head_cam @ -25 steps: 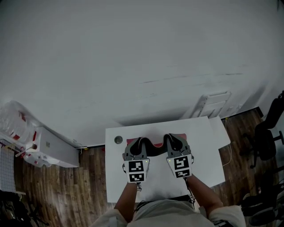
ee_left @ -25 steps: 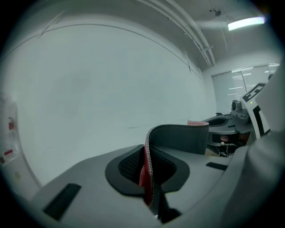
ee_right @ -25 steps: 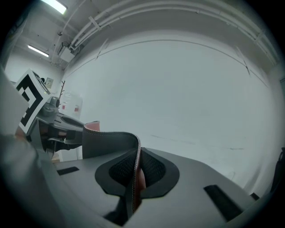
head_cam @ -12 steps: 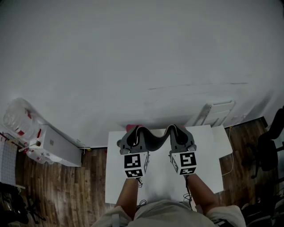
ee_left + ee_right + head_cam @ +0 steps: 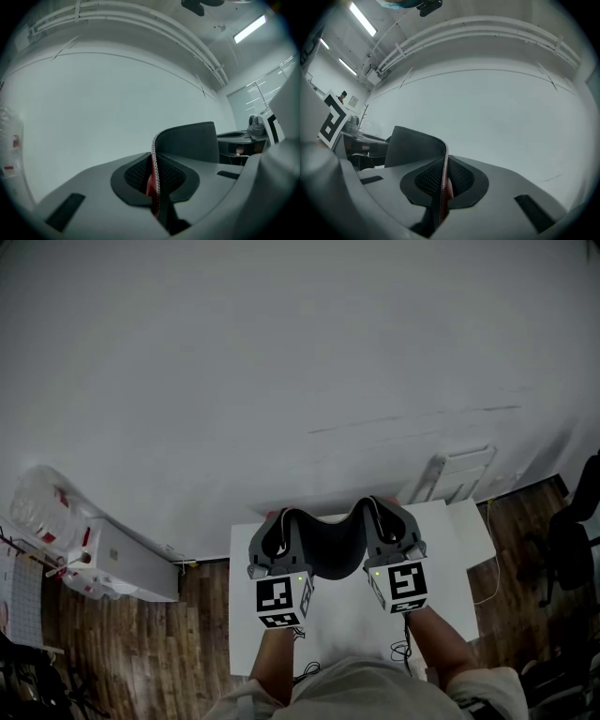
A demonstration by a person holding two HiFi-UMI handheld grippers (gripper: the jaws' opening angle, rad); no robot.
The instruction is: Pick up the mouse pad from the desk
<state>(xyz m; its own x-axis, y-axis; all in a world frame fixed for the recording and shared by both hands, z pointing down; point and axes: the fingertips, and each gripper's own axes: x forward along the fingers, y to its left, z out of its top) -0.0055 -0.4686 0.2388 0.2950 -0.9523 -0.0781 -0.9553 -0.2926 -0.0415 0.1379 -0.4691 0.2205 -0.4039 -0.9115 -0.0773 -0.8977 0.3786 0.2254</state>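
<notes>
The mouse pad point(image 5: 326, 545) is dark on top with a red underside and stitched edge. It hangs sagging between my two grippers, above the white desk point(image 5: 337, 620). My left gripper point(image 5: 281, 526) is shut on the pad's left edge, my right gripper point(image 5: 380, 517) on its right edge. In the left gripper view the pad point(image 5: 187, 140) stands on edge, pinched between the mesh pads point(image 5: 136, 173) of the left gripper point(image 5: 154, 187). The right gripper view shows the same: the pad point(image 5: 415, 145) is clamped in the right gripper point(image 5: 443, 187). Both grippers point level toward the white wall.
A white box point(image 5: 122, 563) and clear plastic bags point(image 5: 42, 512) lie on the wooden floor at left. A white panel point(image 5: 459, 474) leans on the wall behind the desk. An office chair point(image 5: 572, 540) stands at right, and a cable point(image 5: 487, 587) hangs off the desk's right side.
Both grippers have risen together toward the head camera with the mouse pad between them. The pad has come up off the desk and now hangs above it.
</notes>
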